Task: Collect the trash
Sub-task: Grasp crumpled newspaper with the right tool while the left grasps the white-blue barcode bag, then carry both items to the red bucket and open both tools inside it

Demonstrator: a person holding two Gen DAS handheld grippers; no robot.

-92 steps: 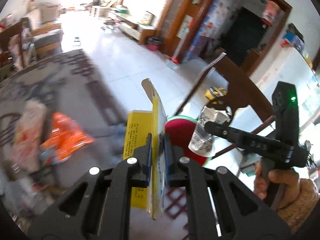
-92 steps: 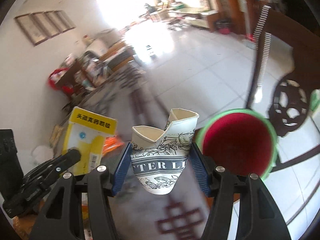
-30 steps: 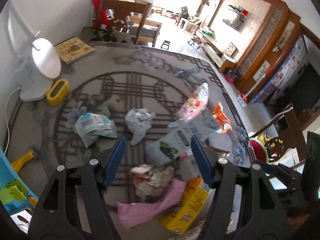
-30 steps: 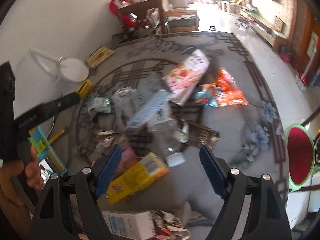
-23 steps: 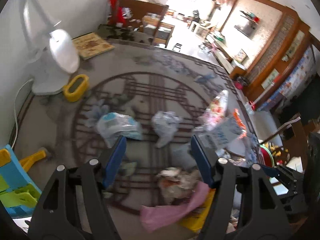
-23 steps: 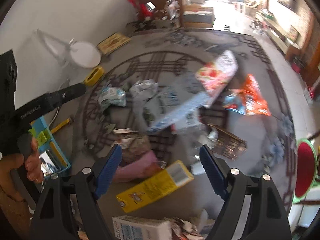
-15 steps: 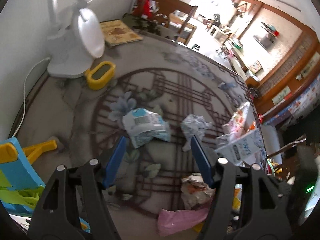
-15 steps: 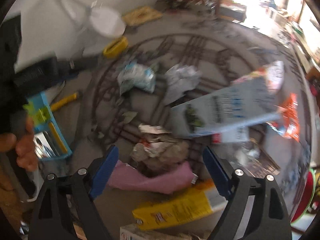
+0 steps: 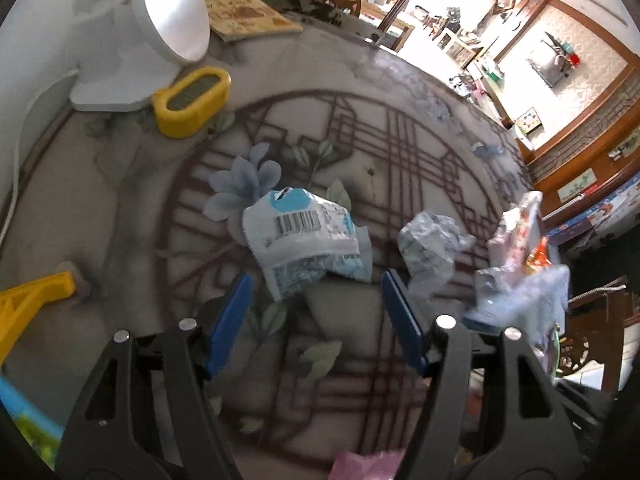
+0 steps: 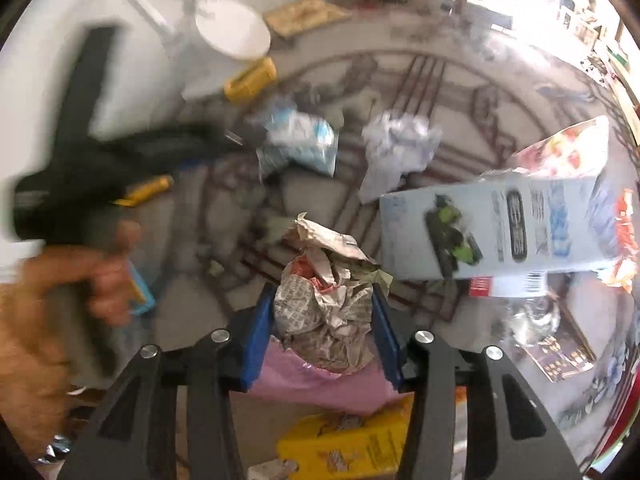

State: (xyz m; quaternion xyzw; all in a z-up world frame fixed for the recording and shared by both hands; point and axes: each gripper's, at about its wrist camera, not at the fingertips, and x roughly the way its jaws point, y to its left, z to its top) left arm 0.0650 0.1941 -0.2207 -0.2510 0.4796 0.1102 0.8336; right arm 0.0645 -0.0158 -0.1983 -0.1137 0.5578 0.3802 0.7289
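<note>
Two grippers work over a patterned tabletop [image 9: 132,208] littered with rubbish, and each faces a different piece. At lower centre of the right wrist view, the right gripper [image 10: 324,324] has its blue pads against both sides of a crumpled newspaper wad [image 10: 328,312], which sits on a pink plastic bag [image 10: 316,384]; the jaws look closed onto the wad, though whether it is lifted clear of the bag I cannot tell. Paper like this should be very light and springy: it crushes under the pads, so a hold across its thickest middle, as here, ought to keep it, while a pinch on a loose flap may tear or slip out. In the left wrist view the left gripper [image 9: 316,312] is spread wide and holds nothing, its pads just below a white and blue plastic wrapper [image 9: 304,240] with a barcode, lying at frame centre. That wrapper looks thin, limp and slick, so I judge the best hold is on its bunched lower edge nearest the pads, not on the flat printed face. A crumpled clear wrapper [image 9: 432,248] lies just right of it, and a blurred white carton [image 10: 492,232] fills the right of the right wrist view, stiffer and better gripped across a narrow side. A yellow tray [image 9: 192,100] and a white lamp [image 9: 160,20] stand at upper left.
</note>
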